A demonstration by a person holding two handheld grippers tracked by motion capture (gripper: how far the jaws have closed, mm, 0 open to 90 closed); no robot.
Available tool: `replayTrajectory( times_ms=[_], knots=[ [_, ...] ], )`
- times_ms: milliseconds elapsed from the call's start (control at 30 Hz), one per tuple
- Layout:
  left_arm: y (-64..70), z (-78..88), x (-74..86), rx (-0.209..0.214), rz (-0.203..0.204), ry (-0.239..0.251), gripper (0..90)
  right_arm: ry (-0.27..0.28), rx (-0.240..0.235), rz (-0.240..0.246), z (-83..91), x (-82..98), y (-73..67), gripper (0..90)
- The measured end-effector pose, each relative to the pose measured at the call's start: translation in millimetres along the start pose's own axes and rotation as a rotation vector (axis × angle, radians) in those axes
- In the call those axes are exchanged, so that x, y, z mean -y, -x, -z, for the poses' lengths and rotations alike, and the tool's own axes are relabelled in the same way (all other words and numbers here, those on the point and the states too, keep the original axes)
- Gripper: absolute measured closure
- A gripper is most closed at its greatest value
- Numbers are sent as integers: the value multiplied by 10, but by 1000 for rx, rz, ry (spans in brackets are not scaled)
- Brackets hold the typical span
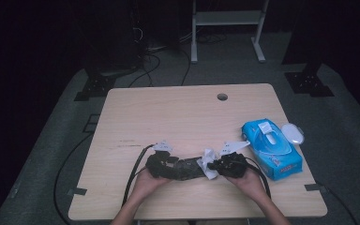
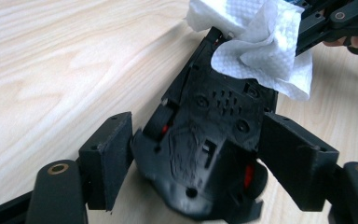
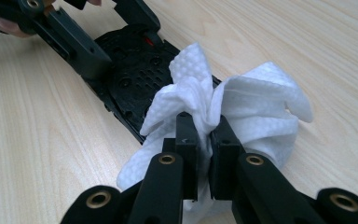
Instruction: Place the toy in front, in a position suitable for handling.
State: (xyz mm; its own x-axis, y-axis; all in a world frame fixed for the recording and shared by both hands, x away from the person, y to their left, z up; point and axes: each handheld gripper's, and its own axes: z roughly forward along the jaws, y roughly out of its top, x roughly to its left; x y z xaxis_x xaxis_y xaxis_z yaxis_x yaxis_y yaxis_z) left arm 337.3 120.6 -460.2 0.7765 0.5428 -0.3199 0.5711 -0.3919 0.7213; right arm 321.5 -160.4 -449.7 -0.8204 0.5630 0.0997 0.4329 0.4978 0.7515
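Observation:
A black toy car [image 1: 183, 169] lies upside down on the wooden table [image 1: 168, 112], near the front edge. My left gripper [image 1: 161, 164] straddles one end of the car [image 2: 205, 140]; its pads stand close on either side, and I see no clear press on it. My right gripper [image 3: 204, 122] is shut on a crumpled white wipe [image 3: 256, 107]. The wipe [image 2: 261, 51] rests on the other end of the car's underside [image 3: 135, 70]. In the high view, the right gripper [image 1: 218, 165] and the wipe [image 1: 207, 164] sit just right of the car.
A blue pack of wipes [image 1: 272, 147] lies at the right of the table, with a white oval object [image 1: 293, 133] beside it. A cable hole [image 1: 222, 97] is at the table's far side. Black cables trail off the left front edge.

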Motion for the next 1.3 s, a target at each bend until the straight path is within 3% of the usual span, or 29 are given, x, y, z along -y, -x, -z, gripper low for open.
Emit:
replayTrajectory(
  times_ms=[433, 700, 1000, 1167, 1300],
  knots=[
    [-38, 69, 113, 31, 134, -4, 284, 31, -4, -8, 19, 64, -43, 840],
    [-66, -4, 141, 52, 211, -12, 338, 51, -13, -39, 23, 99, -42, 842],
    [-141, -59, 148, 65, 279, 59, 398, 69, -24, -75, 37, 137, -8, 846],
    [-218, -78, 175, 126, 351, 124, 435, 76, -21, -78, 50, 152, 6, 846],
    [-239, -114, 167, 130, 375, 152, 454, 85, -27, -89, 56, 164, 11, 847]
  ],
)
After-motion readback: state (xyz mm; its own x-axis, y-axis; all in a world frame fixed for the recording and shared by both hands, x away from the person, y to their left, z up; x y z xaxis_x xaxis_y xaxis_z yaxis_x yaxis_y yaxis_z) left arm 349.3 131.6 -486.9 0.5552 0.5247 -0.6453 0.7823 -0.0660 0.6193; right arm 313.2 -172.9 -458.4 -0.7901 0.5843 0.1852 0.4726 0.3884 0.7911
